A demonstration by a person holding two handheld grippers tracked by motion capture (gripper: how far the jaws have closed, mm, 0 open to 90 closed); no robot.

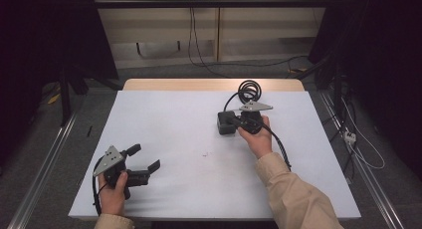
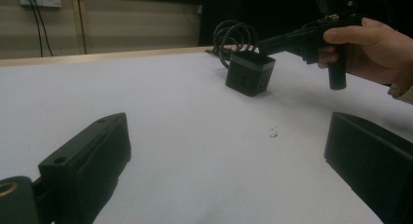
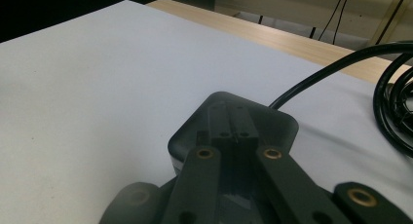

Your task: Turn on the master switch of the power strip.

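A black box-shaped adapter (image 1: 226, 123) sat on the white desk (image 1: 174, 129), right of centre and toward the far side, its black cable (image 1: 248, 91) coiled just beyond it near the far edge. The right hand-held gripper (image 1: 238, 122) rested over the adapter's top, jaws drawn together above it; whether they pinched anything could not be told. The left hand-held gripper (image 1: 144, 158) was held at the near left corner, well apart from the adapter, jaws spread wide. A small dark mark (image 1: 204, 154) lay mid-desk.
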